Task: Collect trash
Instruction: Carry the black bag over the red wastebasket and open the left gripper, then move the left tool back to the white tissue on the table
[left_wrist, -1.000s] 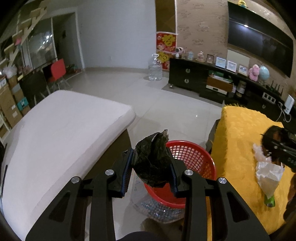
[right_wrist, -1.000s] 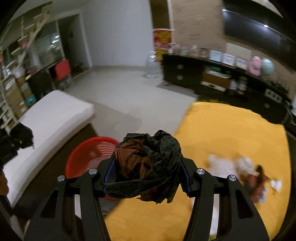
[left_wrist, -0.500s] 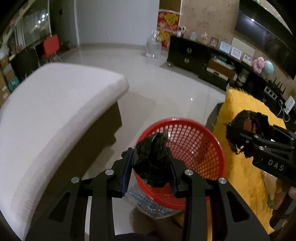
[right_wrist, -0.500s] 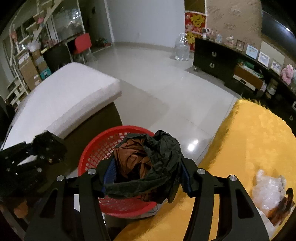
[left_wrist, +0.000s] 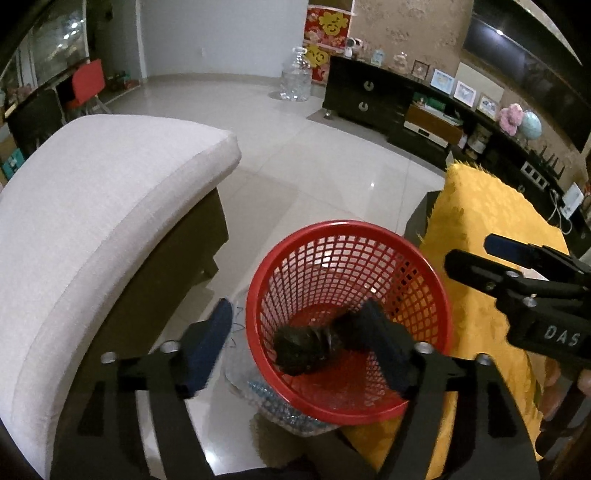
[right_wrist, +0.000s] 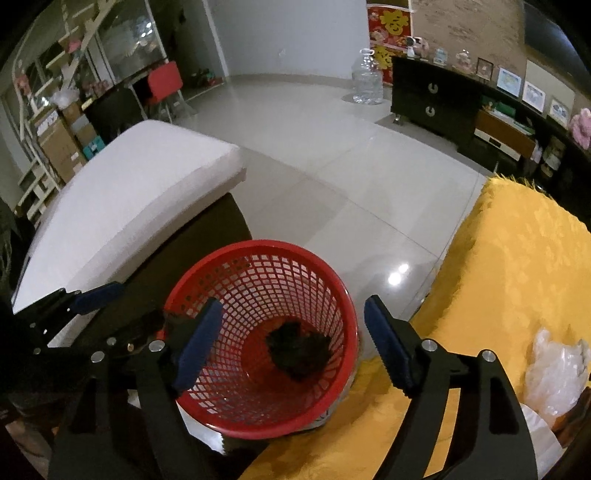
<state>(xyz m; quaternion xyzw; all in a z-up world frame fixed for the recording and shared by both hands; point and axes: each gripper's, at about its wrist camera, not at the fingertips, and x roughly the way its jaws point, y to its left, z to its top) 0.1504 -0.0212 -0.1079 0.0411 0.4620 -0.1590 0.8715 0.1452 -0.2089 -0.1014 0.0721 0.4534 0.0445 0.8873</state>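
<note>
A red mesh basket (left_wrist: 351, 227) (right_wrist: 258, 245) stands on the floor between a white cushioned seat and a yellow-covered table. Dark crumpled trash (left_wrist: 299, 350) (right_wrist: 299, 350) lies on its bottom. My left gripper (left_wrist: 299, 328) hangs over the basket, its jaws opening, with nothing between the pads. My right gripper (right_wrist: 291, 332) hangs over the basket too, its jaws opening and empty. Each gripper shows in the other's view: the right gripper (left_wrist: 480, 258) at the right edge, the left gripper (right_wrist: 125, 306) at the left. A crumpled white plastic bag (right_wrist: 554, 365) lies on the yellow cloth (right_wrist: 517, 258).
The white cushioned seat (left_wrist: 92, 203) runs close along the basket's left side. Clear plastic wrap (left_wrist: 266, 398) lies on the floor under the basket. A black TV cabinet (left_wrist: 369, 99) and a big clear water bottle (left_wrist: 295, 79) stand across the tiled floor.
Both grippers came down over the red basket and opened. The dark crumpled pieces that they held have dropped into the basket.
</note>
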